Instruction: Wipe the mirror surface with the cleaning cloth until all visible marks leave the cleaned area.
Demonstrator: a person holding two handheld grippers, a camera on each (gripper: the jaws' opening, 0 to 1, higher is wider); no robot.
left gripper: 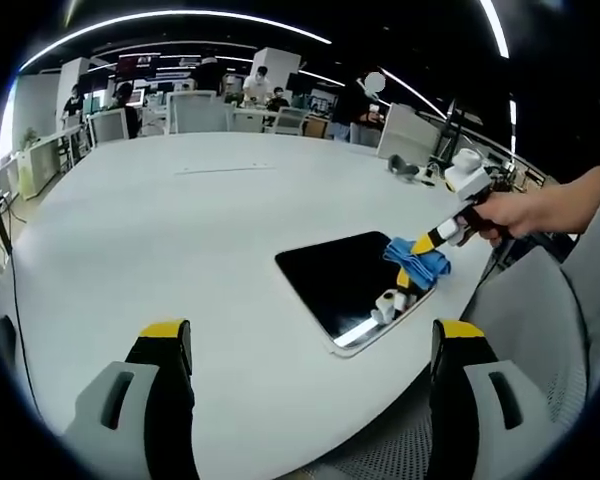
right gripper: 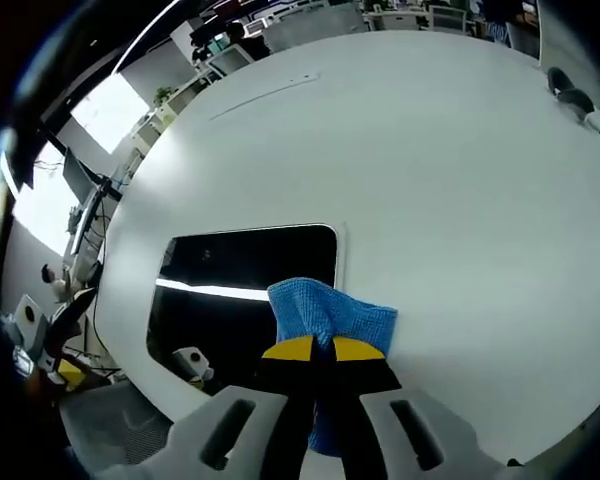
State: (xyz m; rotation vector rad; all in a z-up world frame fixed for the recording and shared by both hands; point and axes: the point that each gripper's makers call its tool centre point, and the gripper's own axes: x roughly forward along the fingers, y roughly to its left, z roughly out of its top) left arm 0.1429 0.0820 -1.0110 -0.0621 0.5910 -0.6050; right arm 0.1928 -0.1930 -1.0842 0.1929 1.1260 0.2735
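A dark rectangular mirror (left gripper: 342,278) lies flat on the white table, near its right edge in the left gripper view. My right gripper (left gripper: 426,243), held by a hand, presses a blue cleaning cloth (left gripper: 417,259) onto the mirror's far right corner. In the right gripper view the mirror (right gripper: 230,290) reflects a bright strip of light, and my right gripper (right gripper: 323,350) is shut on the blue cloth (right gripper: 325,312) at the mirror's edge. My left gripper (left gripper: 310,340) hovers open above the table in front of the mirror, holding nothing.
The big white table (left gripper: 180,230) spreads far to the left and back. Small dark and white items (left gripper: 405,168) sit at its far right. White chairs (left gripper: 200,112) and people stand behind. A grey mesh chair (left gripper: 535,320) is beside the table's near right edge.
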